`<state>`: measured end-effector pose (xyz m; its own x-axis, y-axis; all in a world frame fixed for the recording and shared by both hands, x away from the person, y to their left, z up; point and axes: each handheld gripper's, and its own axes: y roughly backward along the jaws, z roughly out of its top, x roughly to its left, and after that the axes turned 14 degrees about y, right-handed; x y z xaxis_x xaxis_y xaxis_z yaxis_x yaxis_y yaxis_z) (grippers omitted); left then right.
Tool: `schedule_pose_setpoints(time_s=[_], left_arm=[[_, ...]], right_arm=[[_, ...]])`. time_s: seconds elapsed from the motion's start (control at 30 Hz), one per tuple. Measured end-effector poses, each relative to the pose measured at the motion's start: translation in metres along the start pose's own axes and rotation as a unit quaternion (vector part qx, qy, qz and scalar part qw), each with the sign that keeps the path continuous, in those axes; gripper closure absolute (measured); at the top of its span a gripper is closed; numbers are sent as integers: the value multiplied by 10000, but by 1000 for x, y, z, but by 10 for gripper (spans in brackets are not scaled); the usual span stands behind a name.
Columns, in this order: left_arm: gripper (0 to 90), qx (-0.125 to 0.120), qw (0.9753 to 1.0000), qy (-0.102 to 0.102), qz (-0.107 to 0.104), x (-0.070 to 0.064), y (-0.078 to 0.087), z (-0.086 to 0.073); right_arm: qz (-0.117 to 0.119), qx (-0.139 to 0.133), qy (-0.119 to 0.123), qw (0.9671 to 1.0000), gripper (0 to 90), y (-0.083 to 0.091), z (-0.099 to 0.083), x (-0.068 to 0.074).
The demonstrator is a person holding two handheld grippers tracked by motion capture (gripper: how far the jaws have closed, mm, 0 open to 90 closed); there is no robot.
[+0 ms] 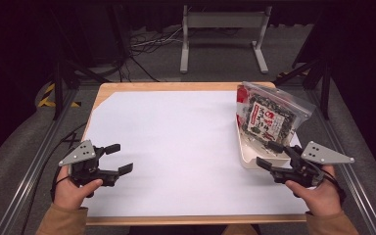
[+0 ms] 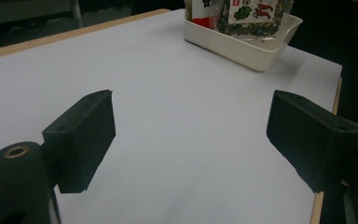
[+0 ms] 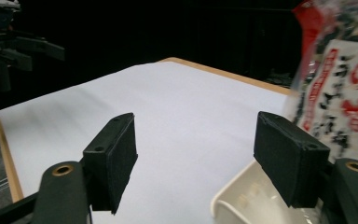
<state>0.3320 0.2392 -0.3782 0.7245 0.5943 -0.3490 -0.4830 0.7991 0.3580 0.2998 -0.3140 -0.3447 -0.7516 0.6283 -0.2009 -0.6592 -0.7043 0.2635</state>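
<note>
Right claw [image 1: 270,154], jaws spread, nears a snack bag [image 1: 268,116] in its tray [image 1: 245,157]: probably light and crinkly, best pinched at the top edge.

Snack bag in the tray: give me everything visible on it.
The snack bag is a clear, glossy plastic pouch with a sealed strip along its top edge, holding dark green flakes. A white label carries red characters and a red patch sits at one upper corner. It stands propped at a tilt in the cream tray at the table's right side, its lower end inside the tray. The right tongs hover open just in front of it; I cannot tell whether they touch.
</note>
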Motion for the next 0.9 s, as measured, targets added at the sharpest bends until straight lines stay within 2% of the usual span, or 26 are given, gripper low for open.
schedule_pose_setpoints(time_s=[0.03, 0.27, 0.4, 0.43, 0.5, 0.63, 0.7, 0.8, 0.9], left_arm=[[163, 0, 10000, 0, 0, 0, 0, 0], [159, 71, 10000, -26, -28, 1, -7, -4], [152, 93, 9999, -21, -56, 1, -13, -6], [147, 93, 9999, -39, -63, 0, -15, -6], [137, 164, 9998, -12, -89, -1, -20, -8], [129, 211, 9997, -98, -121, -3, -31, -14], [128, 227, 9996, -81, -115, -3, -34, -17], [127, 285, 9995, -65, -109, -3, -37, -20], [127, 332, 9994, -93, -24, -2, -41, -24]], right_arm=[[0, 0, 0, 10000, 301, 0, 0, 0], [229, -46, -10, 9997, 284, -29, -10, 19], [337, -5, -26, 9994, 282, -45, -20, 29], [388, 82, -35, 9992, 282, -53, -26, 34], [402, 115, -10, 9991, 283, -57, -28, 37], [423, 95, -12, 9991, 263, -72, -40, 48], [417, 120, 70, 9990, 255, -77, -43, 52], [446, 139, 41, 9989, 249, -82, -49, 55], [431, 274, 73, 9987, 240, -89, -58, 59]])
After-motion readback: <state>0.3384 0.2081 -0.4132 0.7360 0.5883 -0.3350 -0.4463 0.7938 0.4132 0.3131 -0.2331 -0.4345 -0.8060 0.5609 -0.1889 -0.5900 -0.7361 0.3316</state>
